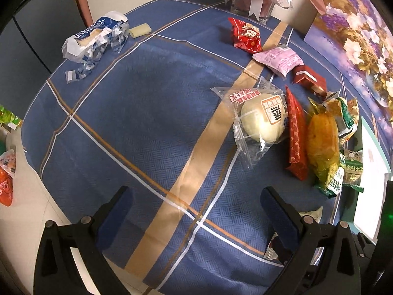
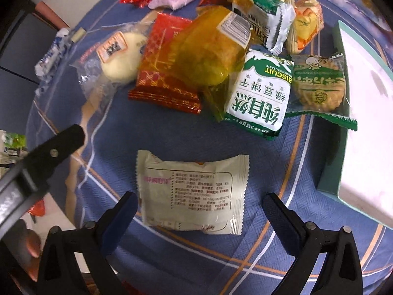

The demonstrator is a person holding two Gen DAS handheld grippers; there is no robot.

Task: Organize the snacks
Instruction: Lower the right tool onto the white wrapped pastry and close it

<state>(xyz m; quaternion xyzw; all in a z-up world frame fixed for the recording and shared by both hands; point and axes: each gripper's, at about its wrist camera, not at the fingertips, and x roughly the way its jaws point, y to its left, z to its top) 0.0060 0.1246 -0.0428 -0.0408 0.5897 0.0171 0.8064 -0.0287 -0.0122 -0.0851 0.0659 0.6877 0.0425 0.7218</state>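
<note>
While both tools hover over the table, the right gripper [image 2: 199,211] has its jaws spread wide, empty, with a cream snack packet [image 2: 190,191] lying flat, printed side up, on the cloth between and just ahead of the fingertips. Left gripper [image 1: 195,207] likewise spread, nothing between the jaws, bare cloth beneath. Beyond the cream packet the snacks crowd together: green-and-white biscuit pack [image 2: 260,93], amber-wrapped cake [image 2: 208,54] overlapping a red patterned packet [image 2: 162,73], round white bun in clear wrap [image 2: 118,59], a clear-wrapped round biscuit with green edges [image 2: 319,83] resting against a teal-sided box [image 2: 336,147]. Farther back: pink packet [image 1: 278,59], small red packet [image 1: 245,35]. A torn blue-and-white wrapper [image 1: 94,40] lies well apart at the far left corner. Surface: blue tablecloth [image 1: 137,113] with tan and white stripes. A floral picture [image 1: 356,32] leans at the table's back right.
</note>
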